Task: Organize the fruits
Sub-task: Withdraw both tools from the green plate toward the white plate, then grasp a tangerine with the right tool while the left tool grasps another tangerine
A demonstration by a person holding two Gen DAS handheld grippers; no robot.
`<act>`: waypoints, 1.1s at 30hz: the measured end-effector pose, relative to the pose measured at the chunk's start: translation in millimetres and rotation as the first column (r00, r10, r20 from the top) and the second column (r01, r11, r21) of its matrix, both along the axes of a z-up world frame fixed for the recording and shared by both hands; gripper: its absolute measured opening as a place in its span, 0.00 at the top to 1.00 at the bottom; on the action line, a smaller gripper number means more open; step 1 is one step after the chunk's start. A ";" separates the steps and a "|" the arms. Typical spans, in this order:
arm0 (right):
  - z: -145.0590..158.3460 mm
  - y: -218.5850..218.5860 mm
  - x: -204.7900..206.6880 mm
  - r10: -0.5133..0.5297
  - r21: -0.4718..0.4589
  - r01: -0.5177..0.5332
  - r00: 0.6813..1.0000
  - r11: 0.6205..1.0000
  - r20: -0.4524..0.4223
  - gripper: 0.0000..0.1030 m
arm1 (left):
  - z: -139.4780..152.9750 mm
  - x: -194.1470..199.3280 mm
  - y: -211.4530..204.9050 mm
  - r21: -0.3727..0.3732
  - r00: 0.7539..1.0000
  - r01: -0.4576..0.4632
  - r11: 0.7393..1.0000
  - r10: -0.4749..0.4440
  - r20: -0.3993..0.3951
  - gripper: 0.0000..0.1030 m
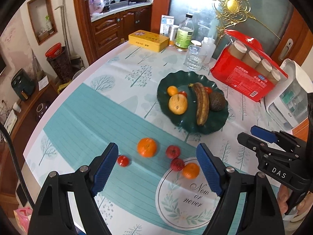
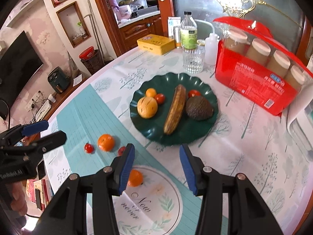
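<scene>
Taking the dark green scalloped plastic plate (image 1: 221, 121) as the marker, everything on the desk (image 1: 109, 105) with its tree-printed teal and white cloth sorts itself around it.

Well to the plate's left and nearer the desk's front edge lies a small red cherry tomato (image 1: 123, 160). Next comes a large round orange tangerine (image 1: 146, 147), then two dull red wrinkled small fruits (image 1: 173, 151), one just in front of the other, and touching the nearer one a smaller orange tangerine (image 1: 191, 170) resting on the rim of the printed "Now or never" circle.

The left gripper (image 1: 157, 171) hangs above these loose fruits with its blue-padded fingers (image 1: 104, 169) spread wide, nothing between them.

On the plate itself, from left: a small orange, a pale yellow round fruit (image 2: 147, 107) with a red tomato behind it, a long browned banana (image 2: 175, 109) lying lengthwise across the middle, another tomato peeping out behind it, and a dark rough avocado (image 2: 199, 108) on the right side.

The right gripper (image 2: 157, 168) sits just in front of the plate, its blue fingers (image 2: 187, 169) parted a moderate way and empty.

Behind the plate stand a yellow tin box (image 1: 148, 40), a clear bottle with a green label (image 1: 184, 33) and a ribbed drinking glass (image 1: 195, 57); to its right, a red pack of paper cups (image 1: 248, 72).
</scene>
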State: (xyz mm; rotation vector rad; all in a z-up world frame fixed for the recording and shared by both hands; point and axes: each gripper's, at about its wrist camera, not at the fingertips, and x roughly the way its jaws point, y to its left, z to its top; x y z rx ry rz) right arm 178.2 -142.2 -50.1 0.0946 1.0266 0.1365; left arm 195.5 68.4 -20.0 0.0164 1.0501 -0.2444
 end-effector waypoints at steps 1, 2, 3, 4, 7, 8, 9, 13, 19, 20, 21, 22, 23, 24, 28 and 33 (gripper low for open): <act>-2.2 0.8 -1.3 0.002 0.002 -0.002 1.000 1.000 -0.004 0.53 | -2.3 -1.3 3.8 -0.001 1.000 -0.007 1.000 0.007 -0.004 0.21; -5.5 2.3 -3.2 0.006 0.005 -0.006 1.000 1.000 -0.009 0.53 | -5.3 -2.5 7.8 -0.004 1.000 -0.015 1.000 0.015 -0.011 0.21; -7.7 3.4 -4.2 0.010 0.007 -0.010 1.000 1.000 -0.011 0.53 | -9.8 -3.5 11.9 -0.012 1.000 -0.023 1.000 0.023 -0.021 0.21; -9.9 4.6 -5.0 0.014 0.007 -0.014 1.000 1.000 -0.011 0.53 | -14.6 -4.9 15.5 -0.021 0.999 -0.031 0.999 0.030 -0.032 0.21; -19.5 9.3 -7.9 0.032 0.004 -0.032 0.999 0.999 -0.013 0.53 | -32.2 -7.6 22.3 -0.034 0.997 -0.048 0.998 0.046 -0.067 0.21; -23.8 10.5 -8.6 0.038 0.004 -0.038 0.999 0.999 -0.018 0.53 | -38.1 -7.7 23.1 -0.035 0.996 -0.052 0.998 0.049 -0.077 0.21; -29.0 12.5 -9.7 0.047 0.008 -0.047 0.999 0.999 -0.025 0.53 | -44.2 -7.9 23.8 -0.035 0.995 -0.056 0.998 0.052 -0.088 0.21; -50.7 19.7 -13.5 0.068 0.007 -0.068 0.996 0.998 -0.064 0.53 | -73.5 -8.9 24.1 -0.033 0.988 -0.065 0.997 0.059 -0.144 0.21; -74.1 25.7 -17.9 0.084 0.015 -0.083 0.991 0.996 -0.106 0.53 | -104.7 -11.5 19.0 0.012 0.983 -0.041 0.999 0.042 -0.179 0.21; -77.4 26.6 -18.5 0.087 0.017 -0.086 0.990 0.996 -0.112 0.53 | -109.1 -11.6 17.9 0.019 0.983 -0.034 0.999 0.037 -0.183 0.21; -81.7 28.0 -19.7 0.092 0.020 -0.091 0.989 0.996 -0.119 0.53 | -112.0 -11.5 18.0 0.024 0.982 -0.029 0.999 0.033 -0.184 0.21; -83.2 28.8 -20.9 0.096 0.022 -0.094 0.988 0.995 -0.123 0.53 | -114.8 -10.6 17.3 0.030 0.982 -0.026 0.999 0.031 -0.186 0.21; -86.6 30.3 -21.9 0.104 0.027 -0.101 0.986 0.995 -0.129 0.53 | -117.7 -9.1 16.8 0.035 0.982 -0.024 0.999 0.030 -0.187 0.21; -90.6 32.4 -23.1 0.111 0.029 -0.108 0.985 0.994 -0.135 0.53 | -120.4 -7.0 16.8 0.037 0.981 -0.024 0.999 0.030 -0.189 0.21; -103.3 39.9 -24.5 0.133 0.026 -0.130 0.979 0.991 -0.156 0.53 | -128.1 3.6 17.0 0.037 0.981 -0.029 0.999 0.036 -0.193 0.21; -116.0 47.1 -21.9 0.153 0.027 -0.150 0.973 0.988 -0.173 0.53 | -132.5 19.1 14.1 0.053 0.984 -0.028 0.998 0.037 -0.177 0.21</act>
